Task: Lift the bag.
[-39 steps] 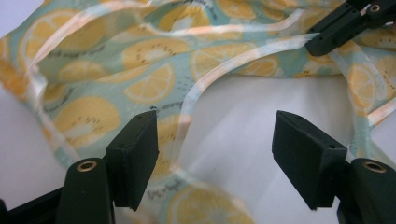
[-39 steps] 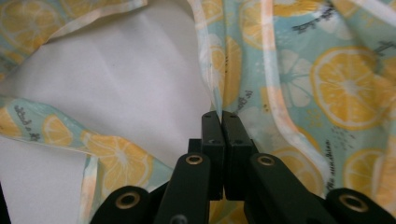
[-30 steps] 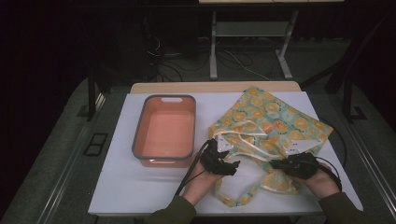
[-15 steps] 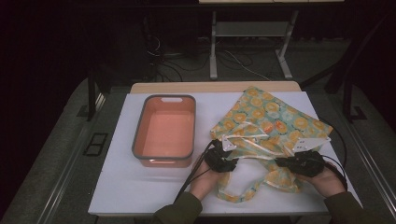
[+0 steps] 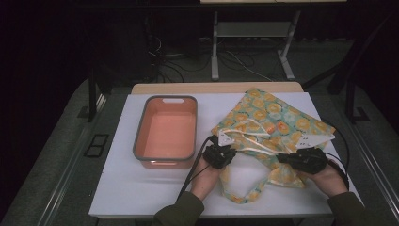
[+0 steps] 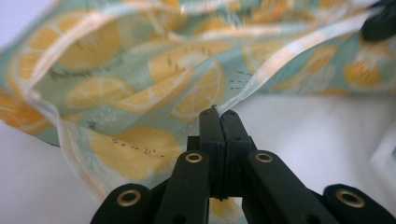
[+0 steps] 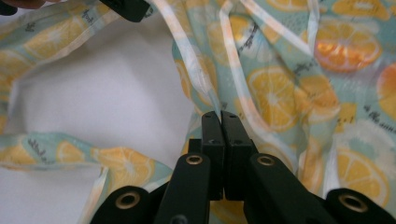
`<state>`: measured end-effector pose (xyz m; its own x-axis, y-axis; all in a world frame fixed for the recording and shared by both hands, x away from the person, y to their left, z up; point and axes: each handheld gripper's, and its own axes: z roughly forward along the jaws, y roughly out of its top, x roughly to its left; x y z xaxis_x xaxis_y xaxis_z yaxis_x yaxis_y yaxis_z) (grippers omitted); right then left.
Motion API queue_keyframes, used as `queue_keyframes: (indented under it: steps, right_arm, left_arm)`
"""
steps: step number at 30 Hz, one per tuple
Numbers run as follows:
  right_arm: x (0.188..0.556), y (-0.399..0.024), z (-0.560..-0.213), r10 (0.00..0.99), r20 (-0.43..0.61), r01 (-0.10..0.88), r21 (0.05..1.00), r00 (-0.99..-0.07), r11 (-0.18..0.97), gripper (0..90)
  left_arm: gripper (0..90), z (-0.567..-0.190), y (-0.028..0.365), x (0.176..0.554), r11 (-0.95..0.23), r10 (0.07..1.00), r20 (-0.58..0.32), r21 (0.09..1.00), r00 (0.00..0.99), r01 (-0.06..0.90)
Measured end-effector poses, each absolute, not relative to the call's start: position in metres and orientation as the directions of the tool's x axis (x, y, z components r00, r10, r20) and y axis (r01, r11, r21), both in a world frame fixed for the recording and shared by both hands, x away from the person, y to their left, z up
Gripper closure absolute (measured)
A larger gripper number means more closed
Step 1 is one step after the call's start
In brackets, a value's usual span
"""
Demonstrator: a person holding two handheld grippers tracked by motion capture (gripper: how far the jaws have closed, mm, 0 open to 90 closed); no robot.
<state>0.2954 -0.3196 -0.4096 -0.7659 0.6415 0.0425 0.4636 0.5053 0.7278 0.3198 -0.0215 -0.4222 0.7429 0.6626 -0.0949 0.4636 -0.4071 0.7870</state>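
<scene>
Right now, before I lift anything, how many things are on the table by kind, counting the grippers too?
Lemon-print fabric bag: 1
Orange bin with grey rim: 1
Grippers: 2, the left gripper and the right gripper, each shut on the bag's edge
Total: 4
</scene>
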Motion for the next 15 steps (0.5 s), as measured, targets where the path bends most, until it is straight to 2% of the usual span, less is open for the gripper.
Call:
queue_keyframes:
  steps: [15]
  right_arm:
    - [0.312, -0.311, -0.374, 0.643, 0.007, 0.374, 0.818, -0.766, 0.437, 89.1]
  left_arm:
    - [89.5, -0.37, -0.003, 0.324, -0.293, 0.688, -0.105, 0.865, 0.718, 0.407]
